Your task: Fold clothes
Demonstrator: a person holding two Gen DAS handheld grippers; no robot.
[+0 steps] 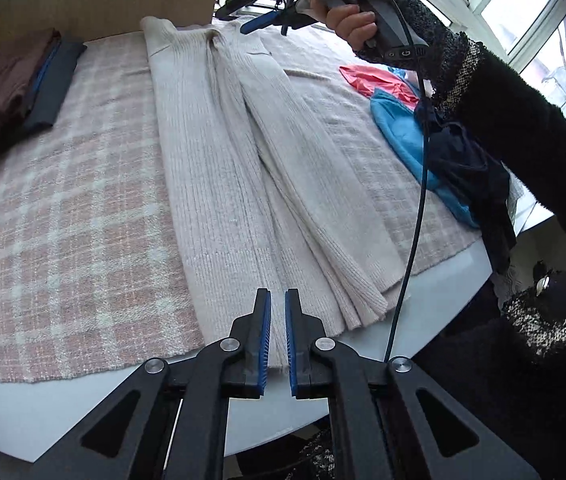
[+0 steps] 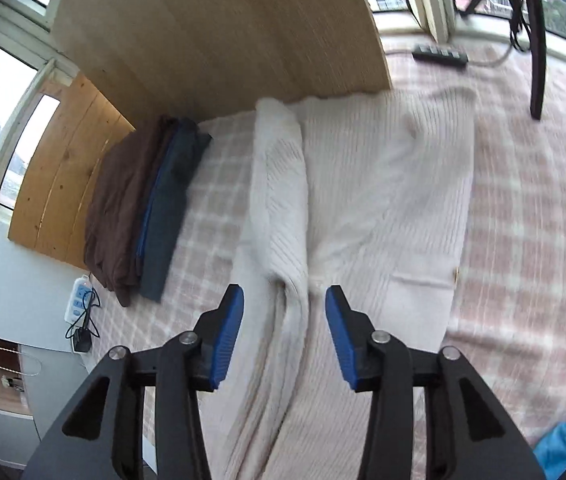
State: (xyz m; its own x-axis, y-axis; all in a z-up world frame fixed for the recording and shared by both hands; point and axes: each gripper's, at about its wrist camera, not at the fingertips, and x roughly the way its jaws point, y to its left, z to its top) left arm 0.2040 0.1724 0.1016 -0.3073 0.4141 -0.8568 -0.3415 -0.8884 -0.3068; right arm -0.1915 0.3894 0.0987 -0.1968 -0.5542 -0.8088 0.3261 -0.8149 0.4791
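Claw on the left [image 1: 277, 336], nearly pressed together, hangs at the cream sweater's [image 1: 219, 184] hem, seemingly pinching nothing. Right claw [image 2: 285, 334] hovers spread above its collar end. Sweater lies lengthwise on the checked bench cover [image 1: 63, 200], sleeves tucked inward, probably awaiting a crosswise fold.

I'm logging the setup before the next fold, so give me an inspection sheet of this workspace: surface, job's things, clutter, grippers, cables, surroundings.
Surface: pink plaid blanket over a white table.
Job's things: cream ribbed knit garment laid out lengthwise, sleeves folded in; folded brown and dark pile at the side.
Clutter: loose pink, blue and dark clothes heaped at the other side.
Grippers: left gripper nearly closed, over the hem, holding nothing; right gripper open above the collar end.
Cables: black cable hanging across the table edge; power strip on the blanket.
Surroundings: wooden board, windows.
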